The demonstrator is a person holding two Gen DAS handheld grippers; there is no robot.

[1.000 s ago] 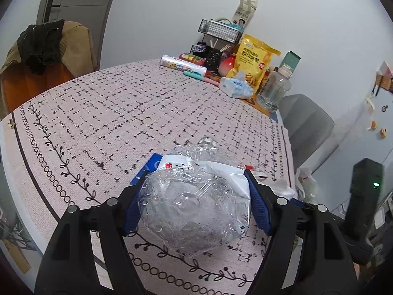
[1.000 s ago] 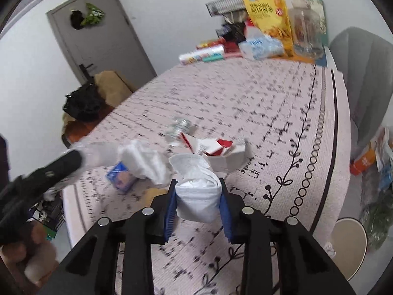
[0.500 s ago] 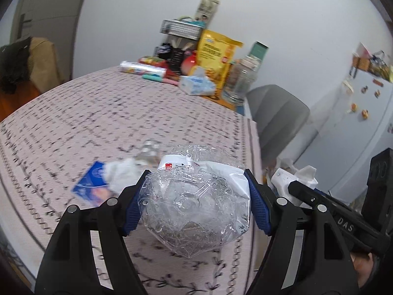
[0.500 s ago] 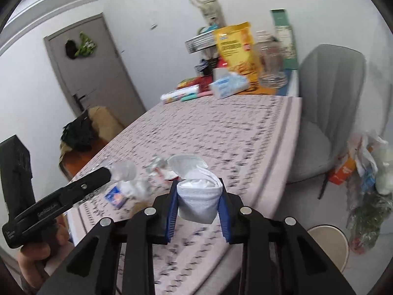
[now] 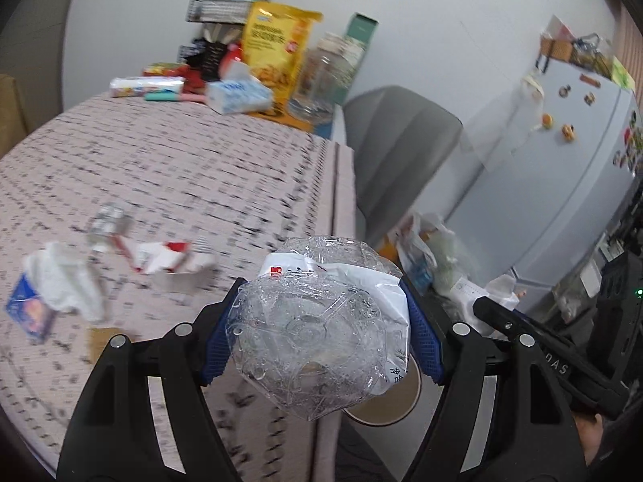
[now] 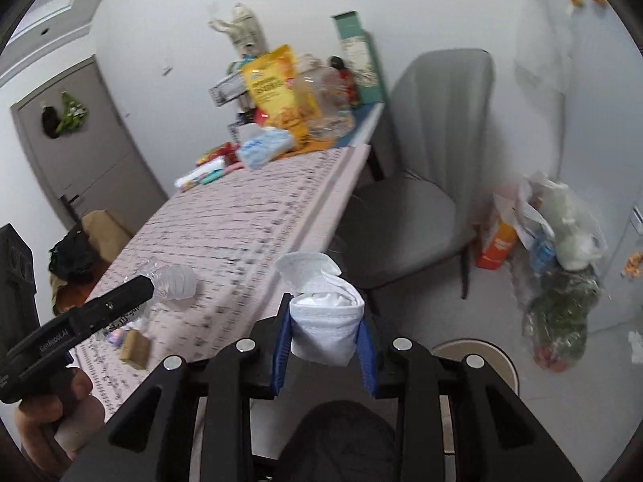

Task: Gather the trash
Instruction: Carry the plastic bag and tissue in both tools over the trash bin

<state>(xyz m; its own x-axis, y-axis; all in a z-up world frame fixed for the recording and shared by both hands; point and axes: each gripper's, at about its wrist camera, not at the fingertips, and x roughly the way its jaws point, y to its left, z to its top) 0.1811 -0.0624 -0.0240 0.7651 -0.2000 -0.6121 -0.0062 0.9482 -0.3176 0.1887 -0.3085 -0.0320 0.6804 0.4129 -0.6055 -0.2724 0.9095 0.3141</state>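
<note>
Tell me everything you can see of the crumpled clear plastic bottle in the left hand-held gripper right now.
The crumpled clear plastic bottle is transparent, thin and heavily creased, its base facing the camera. A white label with a small red mark and dark print wraps its upper right side. The left hand-held gripper clamps it between blue ridged pads, one on each side. It hangs in the air past the table edge, touching nothing but the pads. In the right wrist view it shows as a crinkled lump over the tablecloth.
</note>
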